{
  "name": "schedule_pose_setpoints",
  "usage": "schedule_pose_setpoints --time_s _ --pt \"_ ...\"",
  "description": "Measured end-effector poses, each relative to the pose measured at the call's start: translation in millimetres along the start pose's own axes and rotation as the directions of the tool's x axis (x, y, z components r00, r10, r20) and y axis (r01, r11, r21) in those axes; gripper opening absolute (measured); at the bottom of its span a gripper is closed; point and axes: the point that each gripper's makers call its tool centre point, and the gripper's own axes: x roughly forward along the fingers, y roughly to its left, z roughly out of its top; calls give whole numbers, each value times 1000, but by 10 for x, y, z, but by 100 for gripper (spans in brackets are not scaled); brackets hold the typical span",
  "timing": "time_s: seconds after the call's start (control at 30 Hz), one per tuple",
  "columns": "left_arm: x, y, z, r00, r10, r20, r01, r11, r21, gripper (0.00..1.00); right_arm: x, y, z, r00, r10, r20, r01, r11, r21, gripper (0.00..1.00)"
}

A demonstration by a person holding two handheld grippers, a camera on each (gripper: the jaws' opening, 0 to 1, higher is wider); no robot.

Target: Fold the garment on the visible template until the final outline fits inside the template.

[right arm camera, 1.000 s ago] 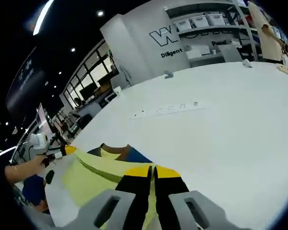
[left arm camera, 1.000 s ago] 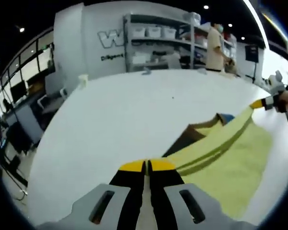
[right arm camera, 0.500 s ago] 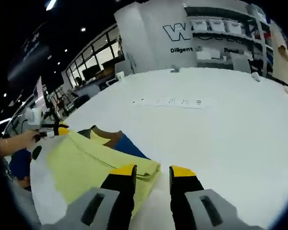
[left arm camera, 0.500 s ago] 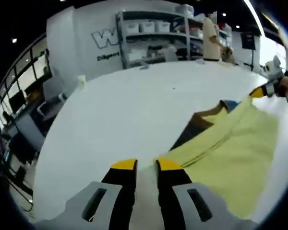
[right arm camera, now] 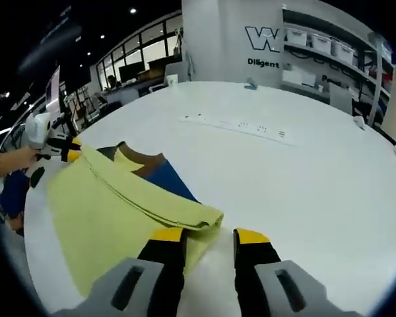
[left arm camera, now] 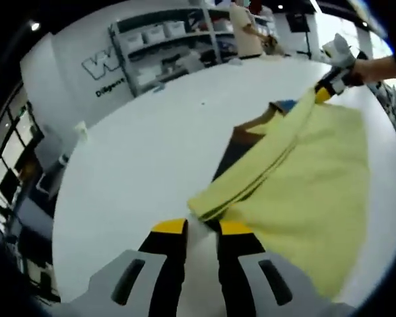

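Observation:
A yellow garment (left arm camera: 310,178) lies folded on the white table, its doubled edge running diagonally. Under it, brown (left arm camera: 236,142) and blue (left arm camera: 287,105) parts of the template stick out. My left gripper (left arm camera: 202,230) stands open just short of the garment's near folded corner. In the right gripper view the same garment (right arm camera: 105,205) covers the template, whose brown (right arm camera: 144,158) and blue (right arm camera: 166,181) parts show. My right gripper (right arm camera: 208,236) is open at the other folded corner, with nothing between its fingers. Each gripper also shows in the other's view, hand-held at the garment's far corner: the right (left arm camera: 329,89) and the left (right arm camera: 65,149).
The round white table (right arm camera: 303,172) stretches wide beyond the garment. A white power strip (right arm camera: 241,125) lies on it further out. Shelves with bins (left arm camera: 165,46) line the back wall, and a person (left arm camera: 245,30) stands there.
Both grippers were shut on the garment's folded edge a second ago; they have opened and let it go. The fold now rests on the table. Both cameras have shifted.

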Motion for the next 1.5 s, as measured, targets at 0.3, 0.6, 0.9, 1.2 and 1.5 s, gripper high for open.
schedule_pose_setpoints --time_s 0.3,0.6,0.9,1.2,1.5 --pt "232 295 167 996 79 33 -67 962 -265 5 93 -141 186 996 -69 62 61 990 125 11" --pt "146 282 188 996 85 30 -71 945 -320 1 19 -44 144 997 -61 47 54 990 128 7" --pt "-109 3 150 999 13 41 1 949 -315 6 -113 16 53 999 -42 22 40 995 91 13" --pt "-413 -395 -50 996 -78 37 86 923 -374 10 -369 266 -286 1000 25 -18 -23 997 74 15" --pt "-633 -712 -265 992 -118 32 121 904 -410 13 -619 551 -642 995 86 -51 -84 996 28 15"
